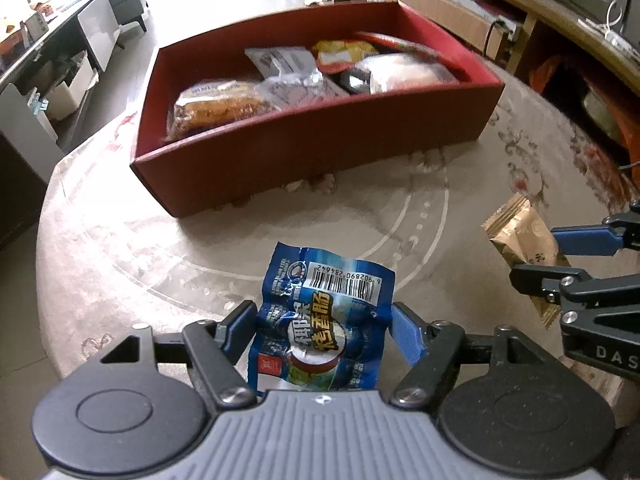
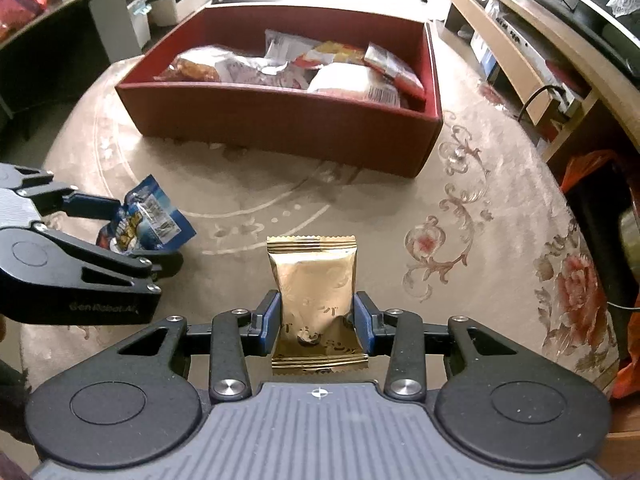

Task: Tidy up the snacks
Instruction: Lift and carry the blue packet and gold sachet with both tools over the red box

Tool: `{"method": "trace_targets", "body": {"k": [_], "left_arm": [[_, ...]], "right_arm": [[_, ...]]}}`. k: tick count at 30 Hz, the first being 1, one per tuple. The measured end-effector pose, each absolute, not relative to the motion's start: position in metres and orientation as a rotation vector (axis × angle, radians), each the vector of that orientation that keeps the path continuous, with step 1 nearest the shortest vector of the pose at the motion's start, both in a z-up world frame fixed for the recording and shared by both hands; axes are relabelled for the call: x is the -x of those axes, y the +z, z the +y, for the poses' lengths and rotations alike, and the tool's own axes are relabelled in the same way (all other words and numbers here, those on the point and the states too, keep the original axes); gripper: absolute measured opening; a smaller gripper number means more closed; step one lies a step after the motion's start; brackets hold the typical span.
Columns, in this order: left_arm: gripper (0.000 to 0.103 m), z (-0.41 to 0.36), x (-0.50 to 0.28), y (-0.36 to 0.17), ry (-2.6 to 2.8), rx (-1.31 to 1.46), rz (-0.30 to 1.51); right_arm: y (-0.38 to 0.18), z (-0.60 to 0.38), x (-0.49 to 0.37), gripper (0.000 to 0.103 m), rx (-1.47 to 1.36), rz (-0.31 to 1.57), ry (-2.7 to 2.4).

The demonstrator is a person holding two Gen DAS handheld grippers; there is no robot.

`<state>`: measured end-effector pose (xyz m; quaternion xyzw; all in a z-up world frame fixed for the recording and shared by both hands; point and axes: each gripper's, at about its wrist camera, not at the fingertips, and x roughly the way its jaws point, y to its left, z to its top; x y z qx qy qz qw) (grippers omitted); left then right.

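A blue packet [image 1: 324,320] barcoded 6 902890 284642 is gripped in the left claw [image 1: 324,334] and a gold packet [image 2: 316,300] in the right claw [image 2: 316,322], above the patterned surface [image 2: 460,208], with the snack-filled red box [image 2: 280,120] seen beyond.

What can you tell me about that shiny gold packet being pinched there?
The gold packet is a small pillow-shaped snack wrapper of glossy foil, with crimped, zigzag-cut ends and faint printed patterns. It looks puffed and sealed. The right gripper pinches its sides between blue pads, one crimped end pointing toward the red box. It appears lifted above the patterned tablecloth.
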<state>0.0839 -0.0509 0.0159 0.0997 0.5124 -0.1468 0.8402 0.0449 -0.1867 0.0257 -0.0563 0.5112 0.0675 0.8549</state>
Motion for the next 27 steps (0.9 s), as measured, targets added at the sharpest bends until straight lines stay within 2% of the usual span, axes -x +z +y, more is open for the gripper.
{"method": "trace_targets", "body": {"k": [27], "left_arm": [[0.073, -0.052, -0.075, 0.079, -0.305, -0.123, 0.91]], "right_arm": [[0.074, -0.195, -0.033, 0.047, 0.059, 0.913, 0.105]]}}
